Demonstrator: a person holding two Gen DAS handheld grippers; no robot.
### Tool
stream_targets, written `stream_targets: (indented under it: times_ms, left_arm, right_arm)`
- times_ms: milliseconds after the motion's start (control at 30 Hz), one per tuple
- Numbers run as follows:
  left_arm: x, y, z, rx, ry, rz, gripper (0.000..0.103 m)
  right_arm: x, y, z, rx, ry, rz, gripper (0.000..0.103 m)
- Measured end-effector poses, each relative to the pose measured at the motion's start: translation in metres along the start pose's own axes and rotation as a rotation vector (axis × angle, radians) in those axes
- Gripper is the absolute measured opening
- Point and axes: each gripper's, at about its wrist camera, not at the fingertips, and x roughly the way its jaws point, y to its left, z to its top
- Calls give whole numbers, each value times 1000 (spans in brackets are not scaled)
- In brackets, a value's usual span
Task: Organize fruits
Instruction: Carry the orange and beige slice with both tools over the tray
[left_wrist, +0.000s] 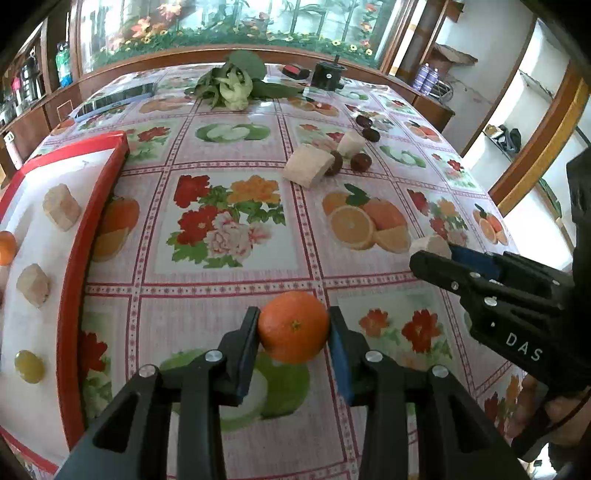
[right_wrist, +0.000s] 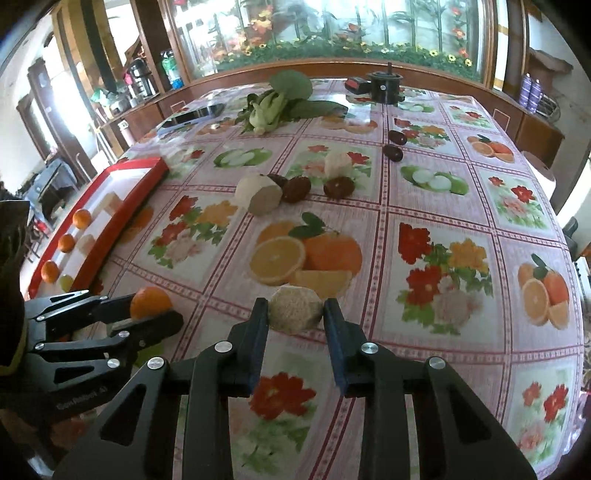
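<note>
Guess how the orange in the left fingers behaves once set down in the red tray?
The orange is round and smooth, so it will likely roll on the red tray floor. Its skin looks firm, probably holding shape under the left gripper.

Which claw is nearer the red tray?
Left. The left claw, holding an orange, sits beside the red tray; the right claw is farther out.

Home dining room, lived-in. Table under a plastic tablecloth (right_wrist: 424, 206) printed with fruit and flower squares. Wooden cabinet with a floral painted glass panel (right_wrist: 332, 33) behind it. Side shelf crowded with bottles and kitchen appliances (right_wrist: 140, 79). White built-in shelves (left_wrist: 524, 107) with wood trim on the other side, 2 spray cans (right_wrist: 530, 92) nearby. Leafy greens (right_wrist: 273, 107) and a smartphone (right_wrist: 195, 114) lie on the table.
</note>
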Motion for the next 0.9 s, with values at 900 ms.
stream_targets:
  times_ms: [900]
  left_arm:
    - [-58,65,-3,-119,-84,91,39]
  right_arm:
    - [1,105,28,-198,-30,74,29]
